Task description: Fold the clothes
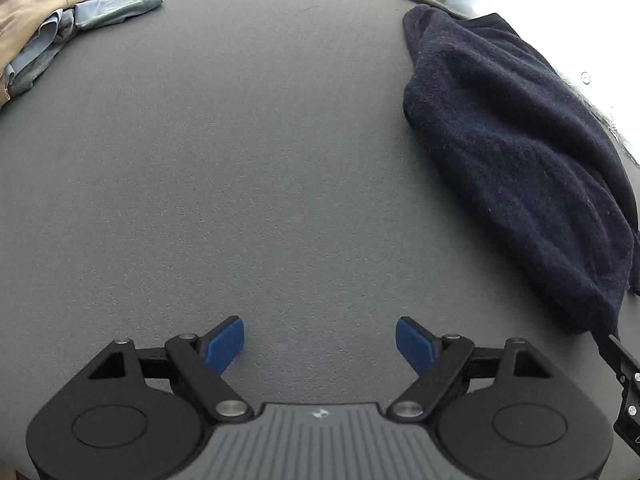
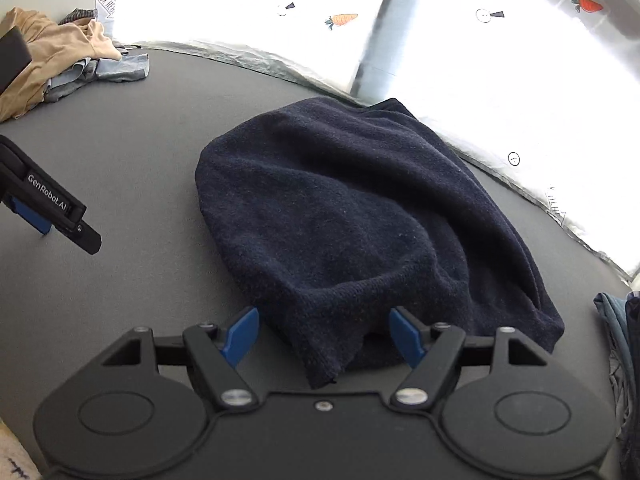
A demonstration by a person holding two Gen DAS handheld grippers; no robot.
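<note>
Both grippers stand with jaws apart, the left gripper (image 1: 319,342) over bare bench (image 1: 240,180) and the right gripper (image 2: 323,334) straddling the near hem of the navy sweater (image 2: 360,216) heaped by the bench's far edge, seemingly ready to grab it for folding.

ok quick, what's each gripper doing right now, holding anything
left gripper: open, nothing between its fingers, over the bare grey table.
right gripper: open, the navy sweater edge between its fingers, not gripped.

grey table (image 2: 132,152), carrot-print white sheet (image 2: 460,80)
</note>
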